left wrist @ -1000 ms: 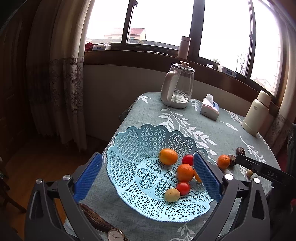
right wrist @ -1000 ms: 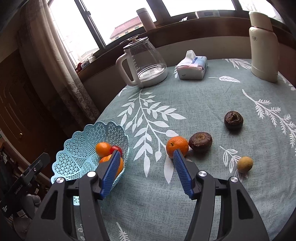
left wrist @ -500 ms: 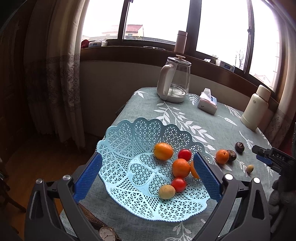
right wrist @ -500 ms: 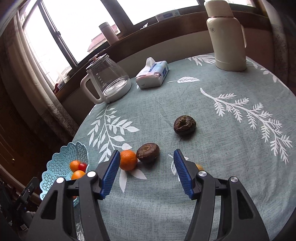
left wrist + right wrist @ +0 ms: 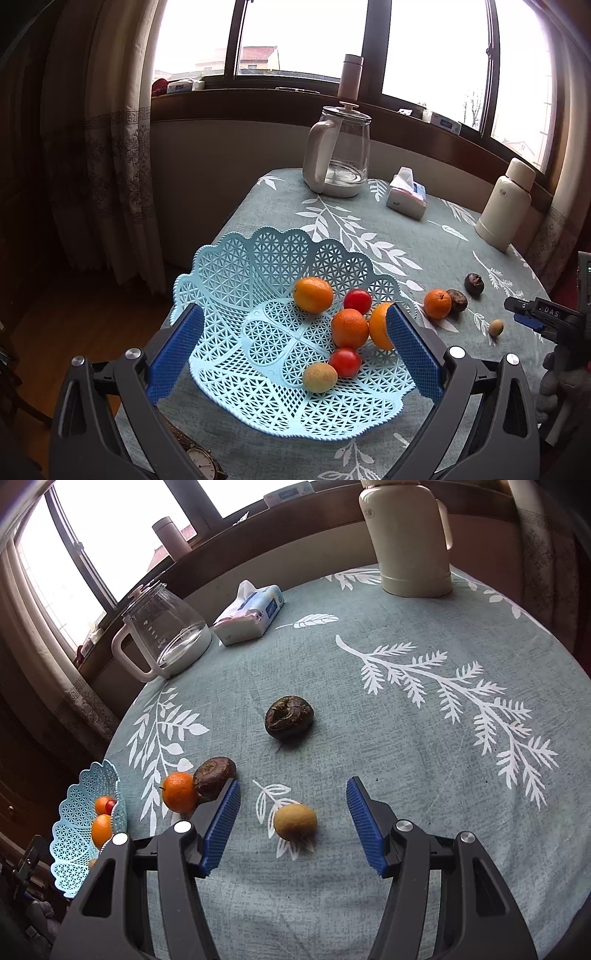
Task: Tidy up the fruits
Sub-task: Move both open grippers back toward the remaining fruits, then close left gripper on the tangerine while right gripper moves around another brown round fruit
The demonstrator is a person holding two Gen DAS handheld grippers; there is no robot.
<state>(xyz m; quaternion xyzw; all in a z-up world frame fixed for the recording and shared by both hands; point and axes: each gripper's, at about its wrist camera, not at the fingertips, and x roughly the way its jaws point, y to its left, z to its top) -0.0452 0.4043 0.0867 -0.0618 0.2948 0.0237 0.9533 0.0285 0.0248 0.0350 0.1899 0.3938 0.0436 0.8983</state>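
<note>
In basket: the blue lattice basket [image 5: 258, 258] already holds six fruits.
Left on bench: mandarin [image 5: 180, 792], two dark fruits, small yellow fruit [image 5: 294, 821].
Right gripper [image 5: 293, 821]: wide open, empty, straddling the yellow fruit.
Left gripper [image 5: 291, 354]: open, empty, over basket.

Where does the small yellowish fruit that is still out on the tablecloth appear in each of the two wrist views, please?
Left wrist view: the small yellowish fruit sits far right on the tablecloth, just below the right gripper.
Right wrist view: it lies low in the centre, between the open blue fingers.
Shared landmark: the loose orange touching a dark brown fruit.
</note>
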